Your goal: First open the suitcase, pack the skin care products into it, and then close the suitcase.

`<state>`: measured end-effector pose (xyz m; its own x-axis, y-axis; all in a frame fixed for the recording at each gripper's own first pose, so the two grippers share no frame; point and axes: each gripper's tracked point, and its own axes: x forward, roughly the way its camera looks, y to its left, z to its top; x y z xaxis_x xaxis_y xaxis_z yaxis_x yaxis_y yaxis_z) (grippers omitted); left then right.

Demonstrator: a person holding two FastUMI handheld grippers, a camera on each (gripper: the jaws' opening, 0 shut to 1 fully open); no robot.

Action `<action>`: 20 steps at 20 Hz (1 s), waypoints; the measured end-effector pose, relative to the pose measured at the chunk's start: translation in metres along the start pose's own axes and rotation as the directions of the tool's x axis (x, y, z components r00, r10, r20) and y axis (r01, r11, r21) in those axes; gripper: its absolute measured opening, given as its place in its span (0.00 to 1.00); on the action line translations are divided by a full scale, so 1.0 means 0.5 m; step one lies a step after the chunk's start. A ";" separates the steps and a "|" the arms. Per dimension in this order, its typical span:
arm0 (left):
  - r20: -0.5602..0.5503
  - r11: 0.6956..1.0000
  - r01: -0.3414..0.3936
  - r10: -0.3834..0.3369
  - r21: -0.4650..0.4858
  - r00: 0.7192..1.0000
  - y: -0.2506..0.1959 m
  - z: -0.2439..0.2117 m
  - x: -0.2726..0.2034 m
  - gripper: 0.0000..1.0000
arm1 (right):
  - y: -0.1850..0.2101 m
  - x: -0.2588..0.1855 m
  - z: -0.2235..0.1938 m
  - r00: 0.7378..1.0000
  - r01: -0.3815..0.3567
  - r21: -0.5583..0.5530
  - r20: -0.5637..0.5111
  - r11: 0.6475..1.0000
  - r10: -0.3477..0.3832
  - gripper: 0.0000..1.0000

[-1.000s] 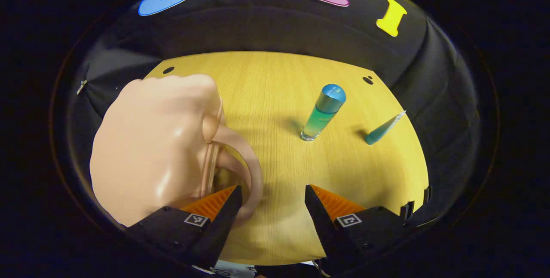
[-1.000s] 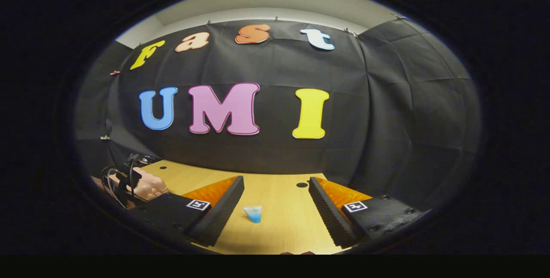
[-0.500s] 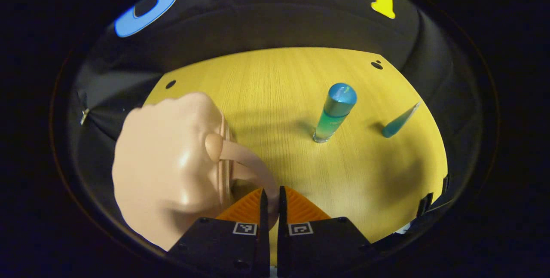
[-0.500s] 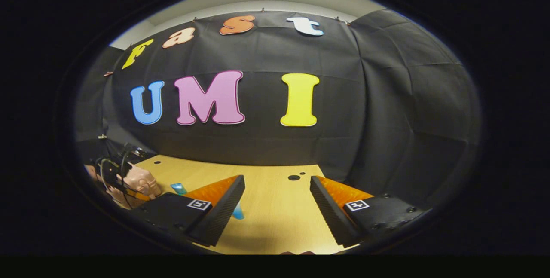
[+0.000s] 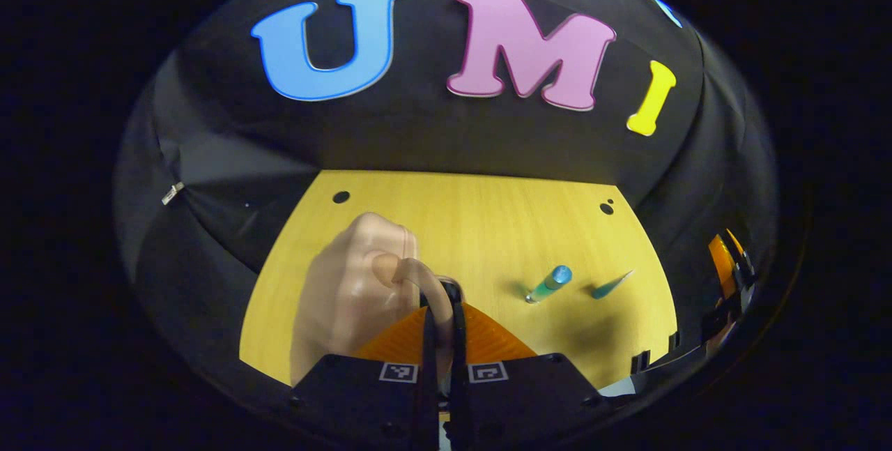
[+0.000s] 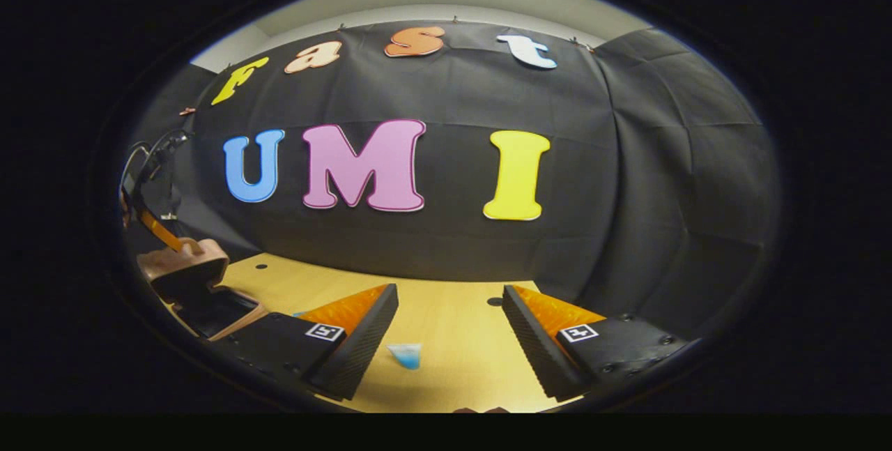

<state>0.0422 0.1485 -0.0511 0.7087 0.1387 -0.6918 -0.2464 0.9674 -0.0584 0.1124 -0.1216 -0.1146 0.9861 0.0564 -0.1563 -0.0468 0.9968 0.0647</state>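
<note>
In the left gripper view, the left gripper (image 5: 439,304) has its fingers pressed together on the curved handle (image 5: 417,277) of the peach suitcase (image 5: 352,297); the case sits near the table's (image 5: 488,228) left edge, directly ahead of the fingers. To the right, toward the table's right edge, a teal bottle with a blue cap (image 5: 549,283) stands upright, and a small teal tube (image 5: 611,285) stands just beside it, apart from it. Part of the other gripper peeks in at the far right, off the table's right edge.

In the right gripper view, the right gripper (image 6: 449,339) hangs above the table (image 6: 453,311) with its fingers spread wide and nothing between them. This view gives what the first cannot: the suitcase (image 6: 198,291) at the table's left edge stands open, its lid (image 6: 182,266) raised by the left gripper (image 6: 157,224) above a dark interior. A pale blue tube (image 6: 405,354) shows on the tabletop between the spread fingers, near the front edge.
</note>
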 end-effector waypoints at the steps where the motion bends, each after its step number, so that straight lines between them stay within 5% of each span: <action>1: 0.033 1.000 -0.019 0.019 -0.007 0.999 0.061 0.019 -0.023 0.11 | 0.022 0.003 0.010 1.000 0.008 0.009 0.005 1.000 -0.009 0.96; 5: 0.140 0.965 -0.258 0.249 0.054 0.958 0.362 0.056 -0.072 0.11 | 0.114 0.006 0.036 0.999 0.029 0.027 0.017 0.999 -0.029 0.96; 8: 0.131 0.949 -0.314 0.309 0.022 0.942 0.546 0.032 -0.035 0.10 | 0.173 0.002 0.035 0.999 0.041 0.016 -0.005 0.999 -0.041 0.95; 14: 0.067 0.947 -0.275 0.289 -0.165 0.955 0.792 -0.095 0.137 0.10 | 0.218 -0.012 0.038 0.992 0.107 -0.085 -0.060 0.991 -0.112 0.96; 20: -0.120 0.919 -0.301 0.278 -0.255 0.953 0.872 -0.282 0.297 0.14 | 0.246 -0.021 0.002 0.973 0.166 -0.022 -0.156 0.986 -0.167 0.96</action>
<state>-0.0531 0.5612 -0.2806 0.5276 0.3762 -0.7617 -0.6083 0.7931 -0.0296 0.0965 0.0002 -0.1043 0.9428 -0.1031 -0.3171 0.1141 0.9933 0.0164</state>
